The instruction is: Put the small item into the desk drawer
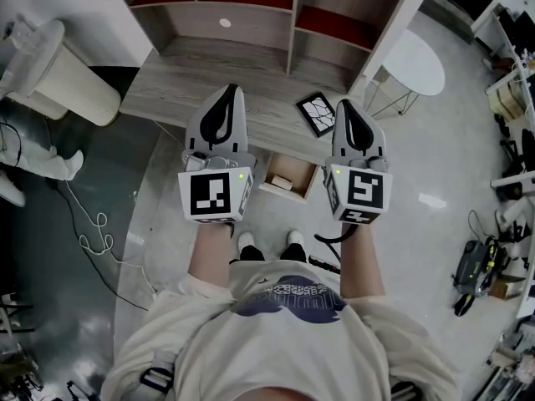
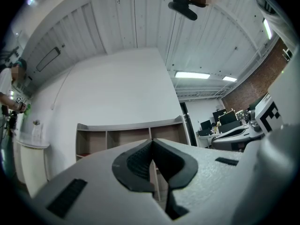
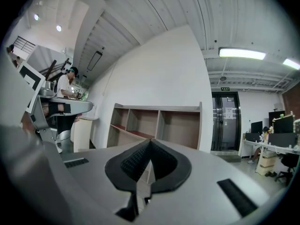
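Observation:
In the head view a small flat item (image 1: 317, 114) with a black and white pattern lies on the wooden desk (image 1: 192, 78), near its front edge. Below that edge a wooden drawer (image 1: 310, 183) stands pulled out, with a small pale object (image 1: 280, 182) in it. The person holds both grippers up at chest height, in front of the desk and apart from everything. My left gripper (image 1: 229, 91) (image 2: 151, 142) is shut with nothing between its pads. My right gripper (image 1: 347, 105) (image 3: 149, 142) is likewise shut and empty, its tip just right of the patterned item in the picture.
Open shelves (image 1: 251, 7) (image 3: 154, 121) rise at the back of the desk. A pale cylindrical bin (image 1: 71, 73) stands at the left, a white round table (image 1: 415, 61) at the right. Cables (image 1: 92, 224) lie on the floor at the left. Another person (image 3: 65, 86) stands off to the left.

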`<state>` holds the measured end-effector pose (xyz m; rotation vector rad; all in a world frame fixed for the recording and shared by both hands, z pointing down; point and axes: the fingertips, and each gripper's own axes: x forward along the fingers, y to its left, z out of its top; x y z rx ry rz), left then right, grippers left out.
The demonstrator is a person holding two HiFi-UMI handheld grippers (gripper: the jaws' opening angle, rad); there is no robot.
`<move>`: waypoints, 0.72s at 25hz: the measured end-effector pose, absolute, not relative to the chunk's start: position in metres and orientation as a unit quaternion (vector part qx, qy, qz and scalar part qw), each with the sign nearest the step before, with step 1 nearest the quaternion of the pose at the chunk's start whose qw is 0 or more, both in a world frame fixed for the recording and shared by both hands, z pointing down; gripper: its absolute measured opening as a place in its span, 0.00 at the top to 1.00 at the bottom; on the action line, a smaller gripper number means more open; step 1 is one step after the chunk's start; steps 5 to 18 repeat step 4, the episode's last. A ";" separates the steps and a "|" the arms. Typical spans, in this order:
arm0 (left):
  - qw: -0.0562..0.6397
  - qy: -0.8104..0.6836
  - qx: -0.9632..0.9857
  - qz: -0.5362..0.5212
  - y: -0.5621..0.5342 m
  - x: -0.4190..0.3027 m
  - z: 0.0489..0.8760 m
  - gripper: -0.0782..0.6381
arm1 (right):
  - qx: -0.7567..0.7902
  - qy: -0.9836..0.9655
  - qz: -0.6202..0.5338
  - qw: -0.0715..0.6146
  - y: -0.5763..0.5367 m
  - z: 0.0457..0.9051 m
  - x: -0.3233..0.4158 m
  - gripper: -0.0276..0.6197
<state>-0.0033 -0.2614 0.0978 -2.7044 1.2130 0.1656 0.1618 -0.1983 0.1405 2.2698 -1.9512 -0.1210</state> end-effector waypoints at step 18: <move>0.086 0.408 -0.907 0.054 -0.261 -0.004 0.098 0.88 | 0.755 -0.651 -0.042 0.075 -0.198 0.140 0.160 0.96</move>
